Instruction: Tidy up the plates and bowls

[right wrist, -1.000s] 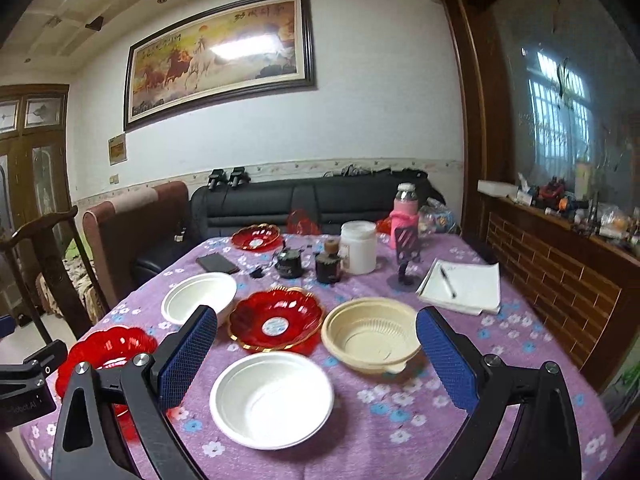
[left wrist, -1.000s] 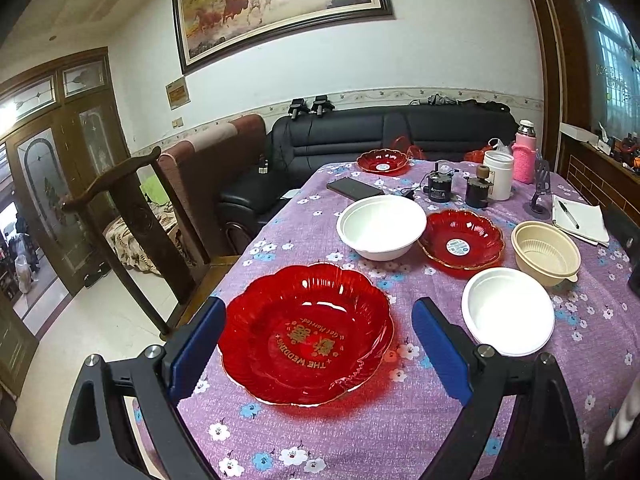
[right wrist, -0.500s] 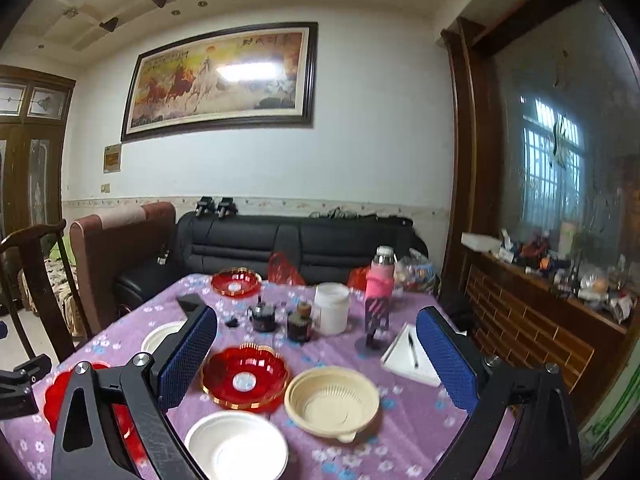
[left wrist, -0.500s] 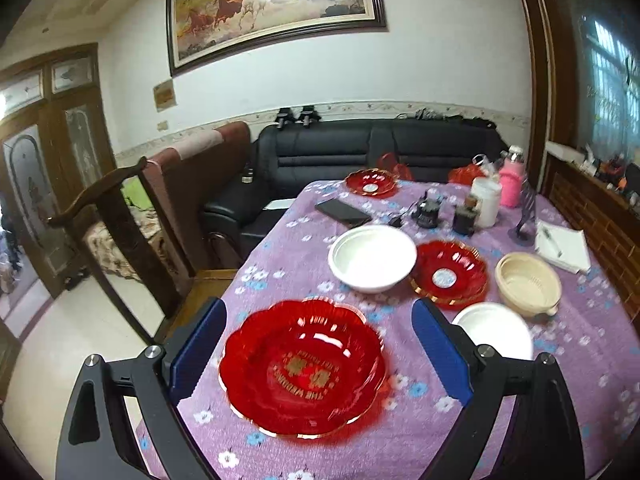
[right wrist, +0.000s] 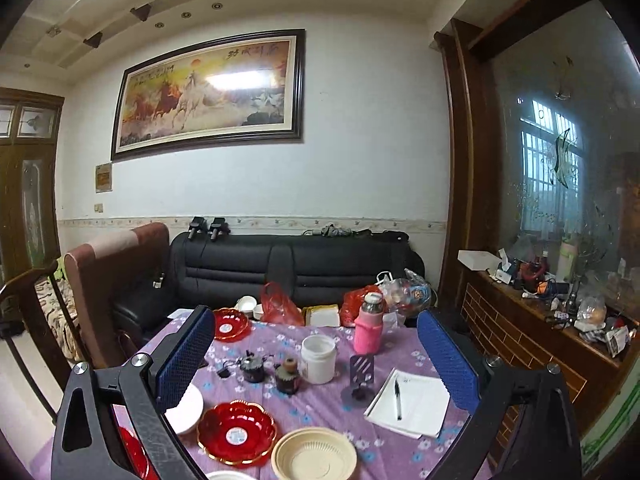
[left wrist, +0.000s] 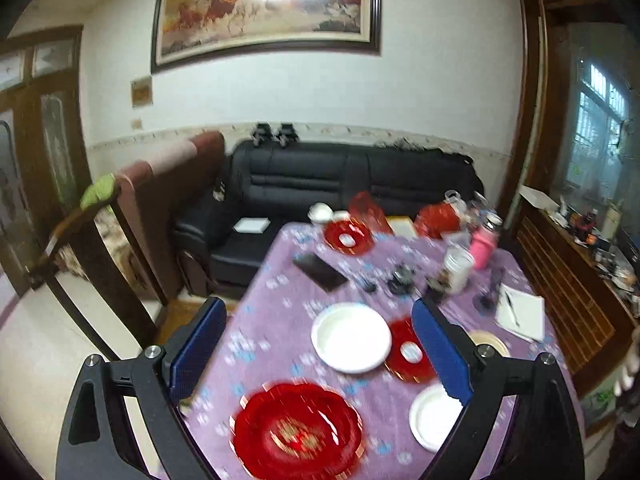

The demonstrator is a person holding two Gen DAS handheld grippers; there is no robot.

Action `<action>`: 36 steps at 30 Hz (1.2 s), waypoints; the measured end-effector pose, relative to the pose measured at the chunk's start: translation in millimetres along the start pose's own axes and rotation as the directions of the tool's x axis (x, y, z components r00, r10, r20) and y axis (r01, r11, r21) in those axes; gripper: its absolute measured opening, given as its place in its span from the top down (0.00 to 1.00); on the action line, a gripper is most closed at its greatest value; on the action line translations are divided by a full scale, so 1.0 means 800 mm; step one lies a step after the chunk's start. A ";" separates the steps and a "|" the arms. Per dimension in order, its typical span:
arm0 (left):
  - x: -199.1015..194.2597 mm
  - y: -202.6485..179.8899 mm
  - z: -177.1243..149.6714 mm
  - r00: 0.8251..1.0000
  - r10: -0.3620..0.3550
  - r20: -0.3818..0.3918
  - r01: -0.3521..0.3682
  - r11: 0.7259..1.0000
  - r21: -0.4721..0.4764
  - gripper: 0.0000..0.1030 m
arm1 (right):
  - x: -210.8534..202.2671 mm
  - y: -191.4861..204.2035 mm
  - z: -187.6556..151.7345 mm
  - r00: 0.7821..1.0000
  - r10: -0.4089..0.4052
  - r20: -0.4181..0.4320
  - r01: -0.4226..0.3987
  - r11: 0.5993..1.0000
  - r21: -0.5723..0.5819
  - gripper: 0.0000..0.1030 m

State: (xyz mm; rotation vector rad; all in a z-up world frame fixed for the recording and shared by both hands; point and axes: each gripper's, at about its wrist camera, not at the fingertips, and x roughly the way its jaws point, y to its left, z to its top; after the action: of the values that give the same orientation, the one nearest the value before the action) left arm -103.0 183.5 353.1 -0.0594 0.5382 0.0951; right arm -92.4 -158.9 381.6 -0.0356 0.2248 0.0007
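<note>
Both grippers pulled up and back from the surface [left wrist: 280, 292]. Left gripper [left wrist: 316, 348]: large red plate [left wrist: 298, 430] no longer between jaws, now low in view, blurred. Right gripper [right wrist: 316, 360]: white bowl nearly out of view; beige bowl [right wrist: 314, 456] at bottom edge.

Your left gripper [left wrist: 316, 352] is hanging above the purple tablecloth [left wrist: 272, 320], jaws spread wide, holding nothing. Large red plate [left wrist: 298, 430] is sitting at 6 o'clock, blurred. White bowl [left wrist: 351, 337] is lying near centre, small red plate [left wrist: 408, 354] touching its 3 o'clock side. White plate [left wrist: 430, 416] is showing at 5 o'clock.
</note>
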 end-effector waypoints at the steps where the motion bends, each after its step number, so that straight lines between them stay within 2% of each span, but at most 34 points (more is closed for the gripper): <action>1: 0.007 -0.001 0.006 1.000 0.017 0.008 -0.017 1.000 0.003 0.08 | 0.007 -0.001 0.001 1.000 0.010 -0.011 -0.009 1.000 0.011 0.01; 3: 0.024 -0.002 0.006 1.000 0.009 -0.015 -0.009 1.000 -0.012 0.08 | 0.025 -0.005 -0.005 0.998 0.039 -0.050 -0.036 0.998 0.048 0.01; 5: 0.049 -0.001 -0.003 0.996 -0.040 -0.077 0.036 0.998 -0.044 0.08 | 0.053 -0.005 -0.025 0.990 0.075 -0.116 -0.066 0.995 0.079 0.01; 7: 0.088 -0.005 -0.020 0.979 -0.096 -0.180 0.084 0.994 -0.072 0.08 | 0.079 -0.004 -0.049 0.980 0.090 -0.178 -0.076 0.993 0.086 0.01; 10: 0.133 -0.015 -0.045 0.949 -0.135 -0.283 0.113 0.989 -0.093 0.08 | 0.106 -0.001 -0.082 0.965 0.112 -0.238 -0.094 0.992 0.084 0.01; 15: 0.202 -0.027 -0.080 0.914 -0.105 -0.391 0.071 0.993 -0.099 0.08 | 0.156 -0.003 -0.142 0.923 0.158 -0.350 -0.127 0.986 0.111 0.01; 20: 0.246 -0.026 -0.103 0.878 -0.133 -0.459 0.077 0.987 -0.138 0.08 | 0.197 -0.011 -0.188 0.874 0.204 -0.441 -0.147 0.976 0.160 0.01; 24: 0.264 -0.023 -0.117 0.864 -0.146 -0.483 0.075 0.984 -0.162 0.08 | 0.216 -0.012 -0.215 0.832 0.235 -0.502 -0.161 0.969 0.185 0.01; 26: 0.266 -0.022 -0.121 0.860 -0.156 -0.486 0.079 0.982 -0.174 0.08 | 0.221 -0.011 -0.222 0.816 0.242 -0.525 -0.162 0.967 0.194 0.01; 28: 0.263 -0.018 -0.125 0.866 -0.161 -0.474 0.083 0.980 -0.182 0.08 | 0.219 -0.008 -0.226 0.805 0.249 -0.539 -0.165 0.966 0.200 0.01; 31: 0.249 -0.011 -0.126 0.894 -0.132 -0.428 0.061 0.983 -0.175 0.08 | 0.212 -0.004 -0.225 0.800 0.252 -0.545 -0.169 0.965 0.198 0.01; 33: 0.236 -0.007 -0.129 0.909 -0.139 -0.392 0.078 0.983 -0.169 0.08 | 0.207 0.002 -0.226 0.789 0.261 -0.556 -0.181 0.964 0.196 0.01; 34: 0.233 -0.006 -0.131 0.908 -0.148 -0.393 0.087 0.982 -0.167 0.08 | 0.204 0.005 -0.227 0.782 0.267 -0.563 -0.186 0.963 0.197 0.01; 36: 0.228 -0.003 -0.135 0.892 -0.178 -0.416 0.116 0.979 -0.169 0.08 | 0.198 0.014 -0.231 0.765 0.286 -0.578 -0.207 0.958 0.201 0.01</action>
State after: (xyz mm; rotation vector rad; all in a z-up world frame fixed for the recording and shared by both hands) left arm -2.1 186.3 166.5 -0.2635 0.9679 -0.0318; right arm 21.1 -154.9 165.7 0.1251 0.8750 0.2449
